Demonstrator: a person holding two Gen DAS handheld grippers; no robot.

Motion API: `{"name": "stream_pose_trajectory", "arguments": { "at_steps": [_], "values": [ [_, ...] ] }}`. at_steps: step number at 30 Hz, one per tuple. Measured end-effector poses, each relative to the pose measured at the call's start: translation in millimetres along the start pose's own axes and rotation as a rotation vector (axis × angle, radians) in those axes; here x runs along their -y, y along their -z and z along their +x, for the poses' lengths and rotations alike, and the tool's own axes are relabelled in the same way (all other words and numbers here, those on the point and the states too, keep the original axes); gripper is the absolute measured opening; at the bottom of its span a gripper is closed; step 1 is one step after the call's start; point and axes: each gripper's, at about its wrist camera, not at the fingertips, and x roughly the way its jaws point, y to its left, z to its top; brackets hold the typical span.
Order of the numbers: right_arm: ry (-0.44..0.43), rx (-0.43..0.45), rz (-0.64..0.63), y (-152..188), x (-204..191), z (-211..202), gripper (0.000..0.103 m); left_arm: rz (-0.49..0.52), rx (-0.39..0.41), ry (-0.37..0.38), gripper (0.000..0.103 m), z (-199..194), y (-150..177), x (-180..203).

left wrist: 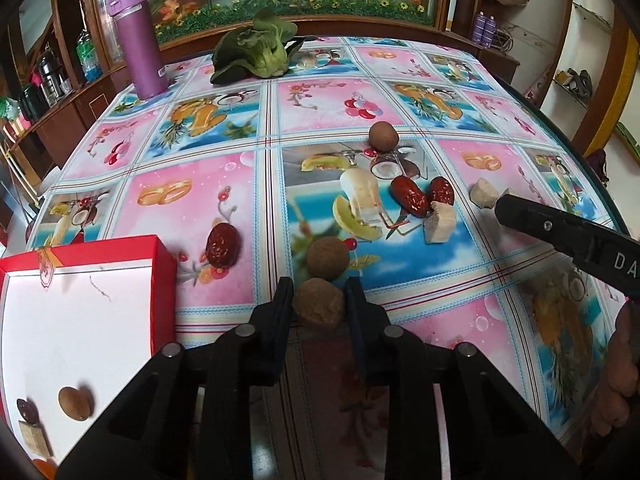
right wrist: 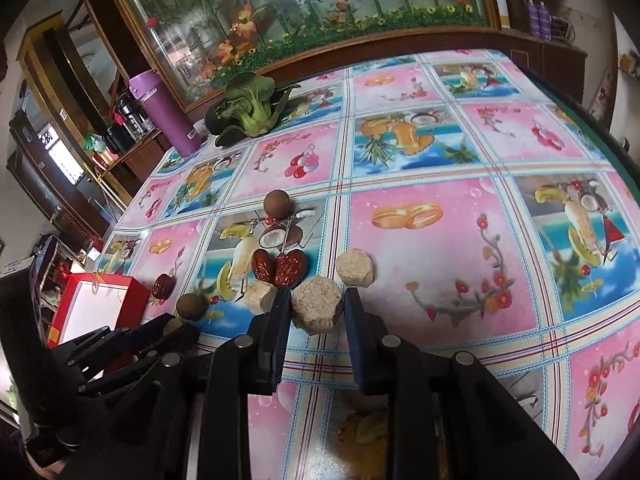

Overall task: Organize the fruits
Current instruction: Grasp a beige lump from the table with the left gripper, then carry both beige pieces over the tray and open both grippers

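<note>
Fingers of the left gripper (left wrist: 319,300) clamp a brown longan (left wrist: 319,305); right gripper (right wrist: 316,310) clamps a beige cake block (right wrist: 316,309), red box (left wrist: 80,320) at nine o'clock.

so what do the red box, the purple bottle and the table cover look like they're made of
Red box: likely cardboard, with thin straight walls, a glossy red outside and a matte white inside.
Purple bottle: smooth with a satin sheen and a lighter, plastic-looking lid; whether the body is plastic or coated metal can't be told.
Table cover: probably vinyl or oilcloth, a printed fruit pattern that lies flat and reflects light.
</note>
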Motion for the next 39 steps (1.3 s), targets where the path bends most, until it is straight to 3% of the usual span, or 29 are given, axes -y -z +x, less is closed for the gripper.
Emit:
{"name": "stream_pose_trajectory", "arguments": {
  "at_steps": [4, 10, 17, 22, 26, 30, 36, 39],
  "values": [
    [-0.016, 0.040, -0.058, 4.0, -14.5, -4.3, 0.026, -0.004, 0.014, 0.001, 0.028, -17.2, 5.6, -0.8],
    [-0.142, 0.044, -0.141, 18.9, -63.1, -11.4, 0.025, -0.032, 0.135, -0.042, 0.028, -81.1, 17.3, -26.6],
    [-0.297, 0.014, -0.316, 52.3, -156.7, -24.5, 0.025, -0.144, 0.177, -0.200, 0.029, -133.6, 66.9, -97.5],
    [-0.394, -0.041, -0.400, 78.5, -210.2, -29.9, 0.025, -0.227, 0.172, -0.304, 0.029, -147.1, 97.8, -140.7],
    [-0.397, -0.090, -0.483, 104.4, -237.8, -22.1, 0.025, -0.276, 0.168, -0.346, 0.029, -151.1, 115.2, -163.1],
    [-0.370, -0.144, -0.523, 123.8, -253.5, -5.3, 0.025, -0.282, 0.156, -0.326, 0.029, -148.2, 125.2, -167.0],
    [-0.312, -0.198, -0.522, 131.7, -250.9, 13.8, 0.026, -0.256, 0.120, -0.267, 0.029, -138.5, 138.2, -157.9],
    [-0.312, -0.192, -0.519, 132.2, -249.3, 11.4, 0.026, -0.246, 0.120, -0.291, 0.029, -137.8, 142.0, -159.4]
  ]
}}
